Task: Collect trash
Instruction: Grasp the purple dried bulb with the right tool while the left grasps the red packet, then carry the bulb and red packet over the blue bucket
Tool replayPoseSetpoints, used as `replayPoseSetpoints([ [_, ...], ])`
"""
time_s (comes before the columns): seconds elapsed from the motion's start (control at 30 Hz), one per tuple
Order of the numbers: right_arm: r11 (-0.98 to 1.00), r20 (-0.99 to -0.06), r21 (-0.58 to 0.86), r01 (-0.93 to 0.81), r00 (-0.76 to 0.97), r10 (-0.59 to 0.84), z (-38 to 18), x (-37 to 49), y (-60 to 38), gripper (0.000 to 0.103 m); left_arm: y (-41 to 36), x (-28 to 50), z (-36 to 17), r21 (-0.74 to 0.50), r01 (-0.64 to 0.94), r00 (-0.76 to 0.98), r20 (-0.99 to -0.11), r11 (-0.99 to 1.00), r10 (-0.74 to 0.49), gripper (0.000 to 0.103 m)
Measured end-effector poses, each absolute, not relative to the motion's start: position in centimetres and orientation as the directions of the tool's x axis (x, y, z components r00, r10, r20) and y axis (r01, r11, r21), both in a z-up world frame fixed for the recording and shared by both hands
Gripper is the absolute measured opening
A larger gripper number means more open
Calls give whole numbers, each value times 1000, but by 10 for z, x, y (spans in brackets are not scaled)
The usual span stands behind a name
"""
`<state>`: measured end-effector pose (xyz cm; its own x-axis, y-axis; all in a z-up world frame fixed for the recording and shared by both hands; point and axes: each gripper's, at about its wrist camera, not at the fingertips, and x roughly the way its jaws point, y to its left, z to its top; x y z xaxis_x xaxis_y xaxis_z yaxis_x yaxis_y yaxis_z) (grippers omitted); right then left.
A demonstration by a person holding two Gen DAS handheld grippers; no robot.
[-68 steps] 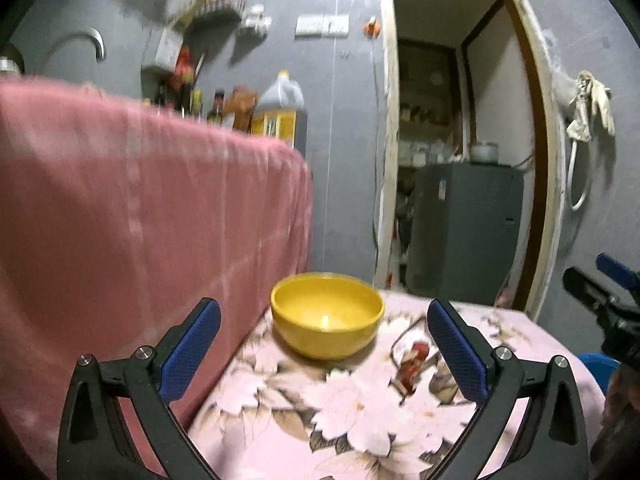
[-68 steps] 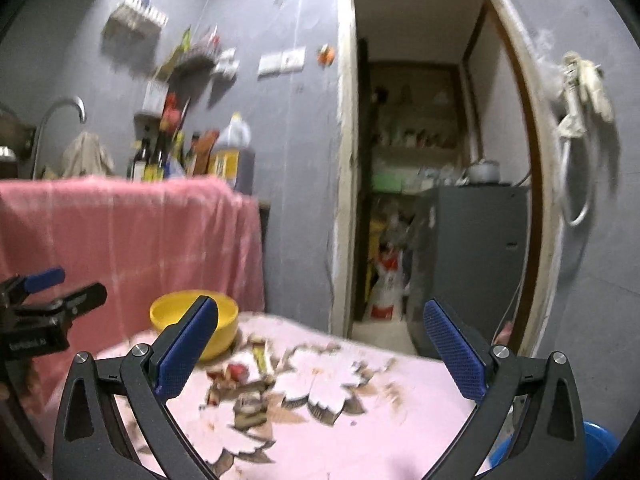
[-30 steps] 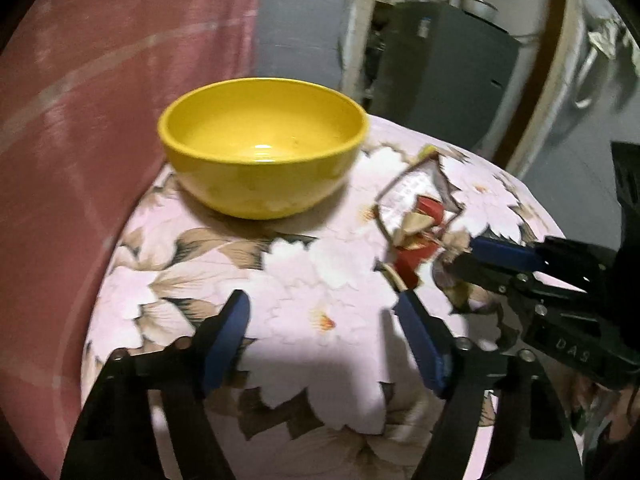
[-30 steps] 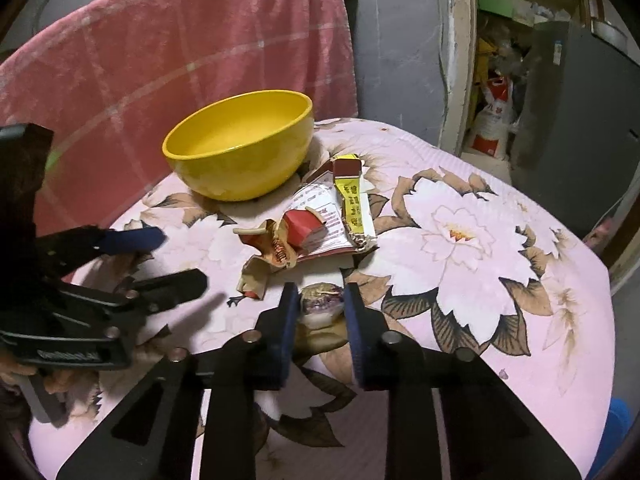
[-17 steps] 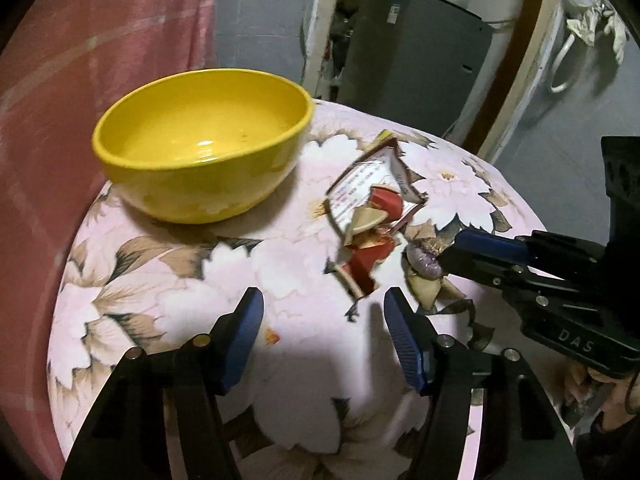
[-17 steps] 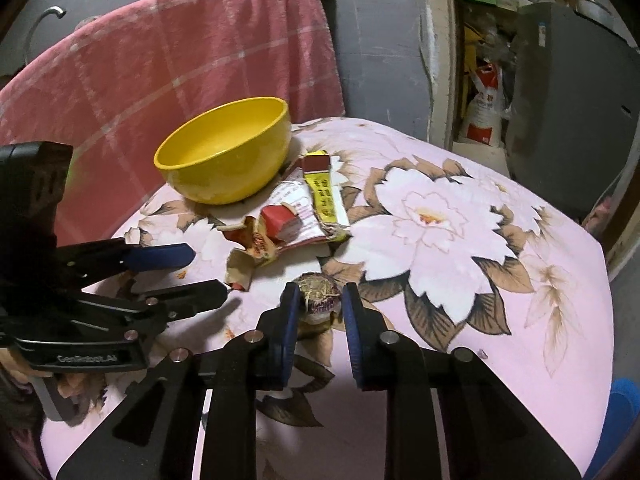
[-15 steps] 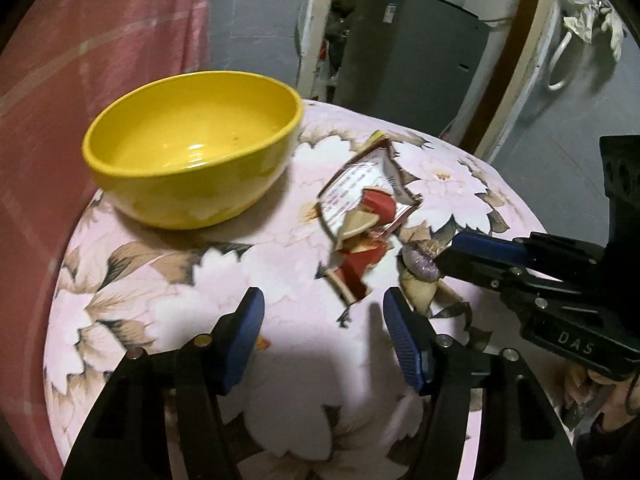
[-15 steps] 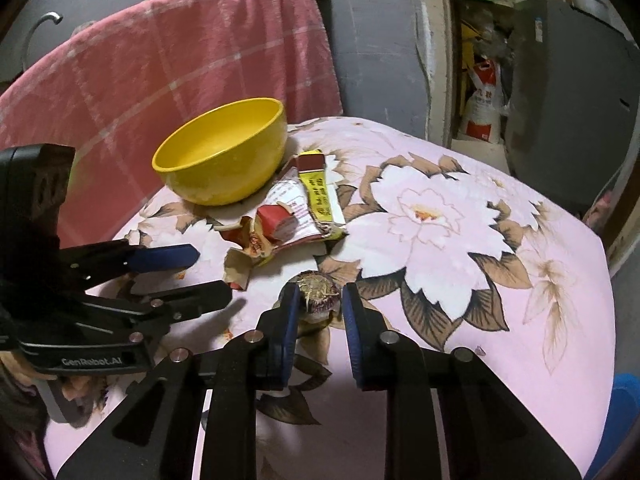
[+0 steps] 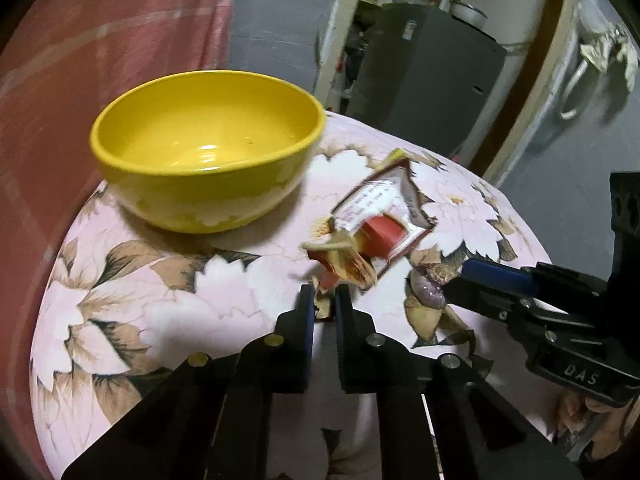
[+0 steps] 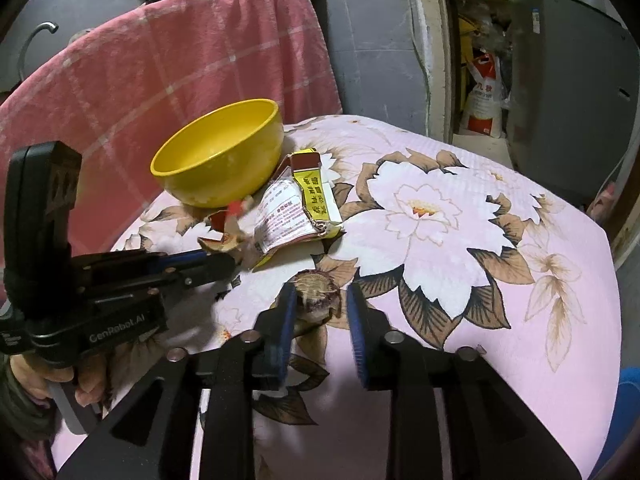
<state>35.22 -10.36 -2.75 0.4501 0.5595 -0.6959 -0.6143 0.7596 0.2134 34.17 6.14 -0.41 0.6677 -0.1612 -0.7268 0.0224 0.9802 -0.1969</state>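
The yellow bowl (image 9: pixel 208 148) sits at the far-left edge of the flowered tablecloth (image 10: pixel 500 280), up against the pink checked cloth (image 10: pixel 160 60) — and there is no trash in it, just a glossy bare bottom. All the trash lies on the cloth just right of the bowl: a torn white packet with a yellow strip (image 10: pixel 300 208), crumpled red-and-tan scraps (image 9: pixel 352 256) at its near end, and a brownish-purple onion scrap (image 10: pixel 318 292) a little nearer the camera.

Left gripper (image 9: pixel 322 304) — jaws closing, nearly together, pinching the near tip of the red-and-tan scraps, which look lifted and blurred. Right gripper (image 10: pixel 320 304) — jaws opening, standing either side of the onion scrap; its left pad looks to be touching the scrap, the right pad is clear of it, and the scrap rests on the cloth. A hand (image 10: pixel 60 384) shows gripping the left tool's handle.
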Motion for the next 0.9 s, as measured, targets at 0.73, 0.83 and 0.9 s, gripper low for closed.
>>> replayPoseSetpoints([
  [0.73, 754, -706, 165, -636, 458, 540, -30, 351, -89, 27, 75, 328, 3, -276, -25, 724, -668, 961, -173, 6],
  [0.83, 769, -654, 150, -622, 520, 548, -20, 342, -97, 27, 68, 323, 6, -249, -10, 743, -650, 968, -160, 6],
  [0.9, 783, -602, 135, -607, 577, 552, -11, 334, -106, 27, 66, 317, 10, -231, -12, 761, -633, 973, -141, 6],
])
